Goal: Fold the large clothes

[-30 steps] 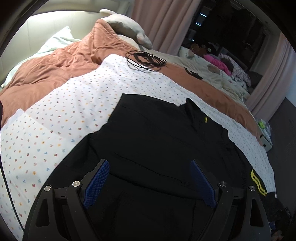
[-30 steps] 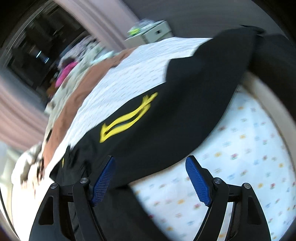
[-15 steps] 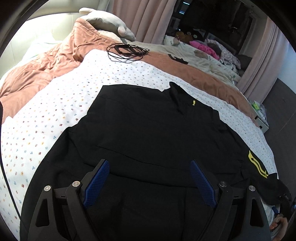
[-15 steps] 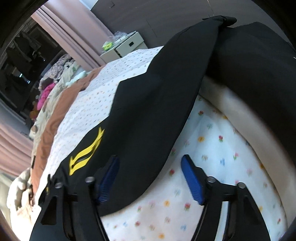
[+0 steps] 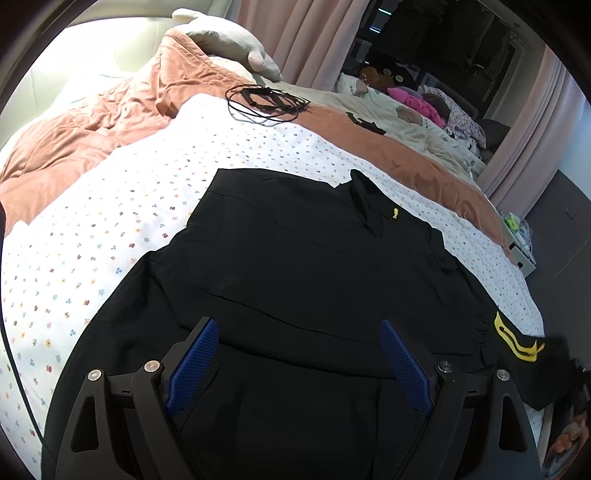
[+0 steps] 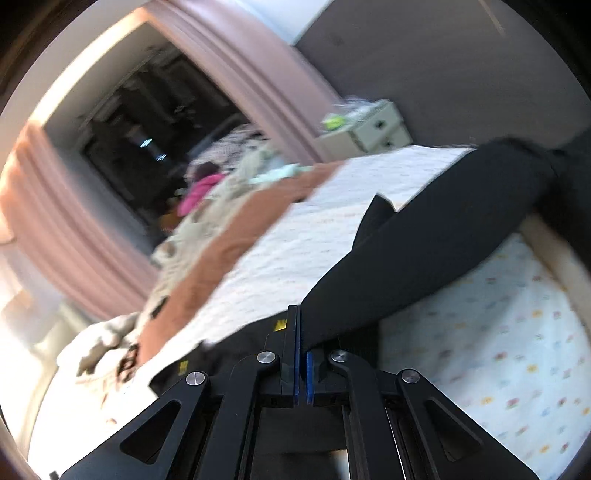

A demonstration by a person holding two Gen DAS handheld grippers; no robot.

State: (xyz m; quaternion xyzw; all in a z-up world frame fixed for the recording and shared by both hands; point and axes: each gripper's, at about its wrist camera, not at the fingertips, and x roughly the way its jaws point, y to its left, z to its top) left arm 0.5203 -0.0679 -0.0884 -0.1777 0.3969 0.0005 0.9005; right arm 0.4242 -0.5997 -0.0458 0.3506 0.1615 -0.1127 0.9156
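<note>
A large black shirt [image 5: 295,266] lies spread flat on the floral white bedsheet [image 5: 110,229], collar at the far side. Its right sleeve with a yellow striped logo [image 5: 517,339] hangs at the bed's right edge. My left gripper [image 5: 299,358] is open and empty, hovering above the shirt's lower body. In the right wrist view my right gripper [image 6: 300,332] is shut on the black sleeve [image 6: 436,243], which stretches away to the upper right above the sheet [image 6: 498,332].
A rust-coloured duvet [image 5: 92,122] and a grey pillow [image 5: 229,40] lie at the head of the bed. A coil of black cable [image 5: 266,99] rests on the sheet's far edge. A small white drawer unit [image 6: 369,129] stands beside the bed. Pink curtains [image 5: 303,33] hang behind.
My right gripper has closed on the black sleeve; it was open above it before. The right view has swung and is blurred. The left gripper stays open over the shirt.
</note>
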